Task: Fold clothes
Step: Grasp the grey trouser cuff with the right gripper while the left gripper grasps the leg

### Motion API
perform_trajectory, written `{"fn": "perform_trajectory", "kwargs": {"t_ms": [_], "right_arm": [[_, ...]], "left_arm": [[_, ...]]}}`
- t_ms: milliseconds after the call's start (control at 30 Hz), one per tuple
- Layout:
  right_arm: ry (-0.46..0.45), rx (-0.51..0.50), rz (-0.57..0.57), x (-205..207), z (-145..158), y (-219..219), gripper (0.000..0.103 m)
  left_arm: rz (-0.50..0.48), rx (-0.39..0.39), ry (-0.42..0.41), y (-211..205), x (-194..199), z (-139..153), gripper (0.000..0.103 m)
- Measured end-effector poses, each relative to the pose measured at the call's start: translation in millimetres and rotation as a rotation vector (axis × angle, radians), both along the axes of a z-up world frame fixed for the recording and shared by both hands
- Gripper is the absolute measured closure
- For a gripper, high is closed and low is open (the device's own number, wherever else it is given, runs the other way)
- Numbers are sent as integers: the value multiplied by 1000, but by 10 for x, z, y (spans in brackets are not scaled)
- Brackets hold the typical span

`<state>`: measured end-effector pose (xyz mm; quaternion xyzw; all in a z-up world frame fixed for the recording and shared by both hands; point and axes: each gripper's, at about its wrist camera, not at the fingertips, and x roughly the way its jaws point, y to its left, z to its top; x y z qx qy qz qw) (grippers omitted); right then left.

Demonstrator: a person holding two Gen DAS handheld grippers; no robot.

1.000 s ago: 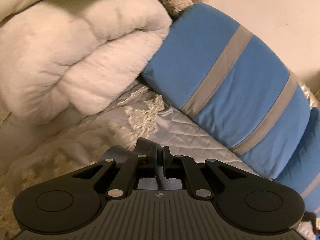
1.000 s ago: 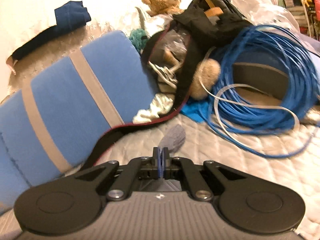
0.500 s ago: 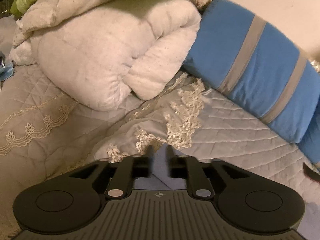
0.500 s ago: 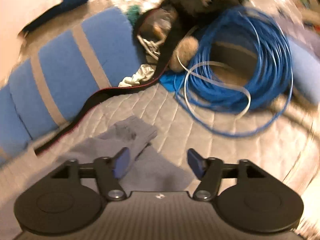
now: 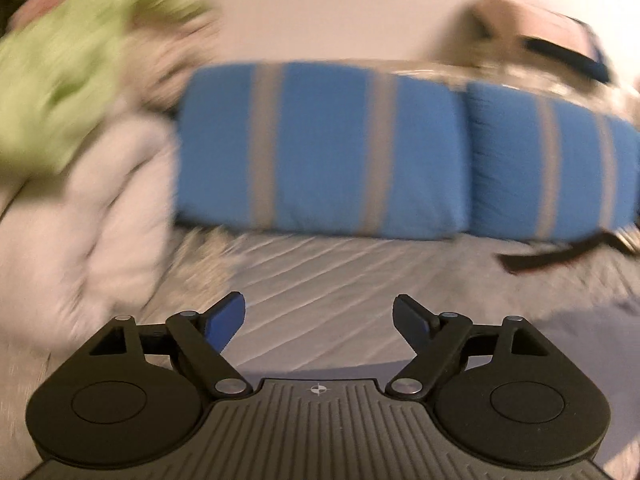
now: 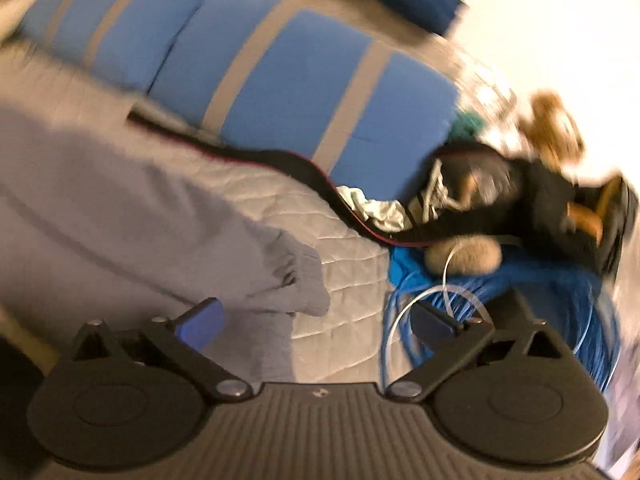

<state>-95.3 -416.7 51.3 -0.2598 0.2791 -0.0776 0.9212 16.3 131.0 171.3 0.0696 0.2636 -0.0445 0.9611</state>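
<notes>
Standing wide apart, the jaws of the left gripper (image 5: 319,320) have just been opening, with nothing between them; below the gap lies only the quilted bedspread (image 5: 328,276). A grey patch of cloth shows at the lower right of that blurred view, too smeared to name. Beyond the bedspread a long blue pillow (image 5: 320,148) with grey stripes lies across the bed, and a second blue pillow (image 5: 548,168) sits end to end with it on the right. A white fluffy blanket (image 5: 92,216) is heaped to the left, touching the first pillow, with a green cloth (image 5: 68,80) on top of it. A black strap (image 5: 548,258) pokes out from under the second pillow.

The right gripper (image 6: 318,320) has also just been opening its jaws, and they stand at their widest, holding nothing. The grey garment (image 6: 132,216) lies flat on the bedspread, spread from the left edge toward the gripper, its ribbed cuff (image 6: 304,280) lying just ahead of the left finger and not pinched. To the right is a coil of blue cable (image 6: 560,312), partly behind the right finger. Farther off a black bag (image 6: 552,196) rests against the striped pillow, with a brown teddy bear (image 6: 556,128) behind it.
</notes>
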Motion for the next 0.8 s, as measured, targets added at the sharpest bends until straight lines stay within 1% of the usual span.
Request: {"fn": "perform_trajectory", "kwargs": {"t_ms": [100, 167, 267, 333, 467, 533, 600, 667, 700, 733, 767, 800], "right_arm": [[30, -85, 58, 99, -88, 43, 0], [44, -140, 81, 171, -148, 67, 0], [74, -196, 111, 300, -234, 97, 0], [98, -224, 137, 383, -291, 121, 0], [149, -302, 203, 543, -410, 185, 0], [173, -341, 235, 614, -460, 210, 0], [194, -359, 271, 677, -486, 218, 2], [218, -348, 300, 746, -480, 210, 10], [233, -339, 311, 775, -471, 205, 21], [254, -327, 321, 804, -457, 202, 39], [273, -326, 329, 825, -444, 202, 49], [292, -325, 336, 845, -432, 203, 67]], "left_arm": [[-115, 58, -35, -453, -45, -19, 21], [-190, 106, -44, -730, -92, -72, 21], [-314, 210, -52, -1131, -138, -270, 21], [-383, 257, -56, -1358, -178, -430, 21], [-493, 300, -19, -1642, -228, -703, 21], [-543, 339, 4, -1735, -260, -817, 21], [-582, 375, 15, -1816, -277, -916, 21], [-621, 411, 27, -1903, -286, -1017, 21], [-641, 432, 31, -1953, -300, -1061, 21], [-662, 453, 31, -2007, -320, -1106, 21], [-683, 474, 31, -2061, -339, -1150, 21], [-703, 494, 29, -2116, -356, -1187, 21]]}}
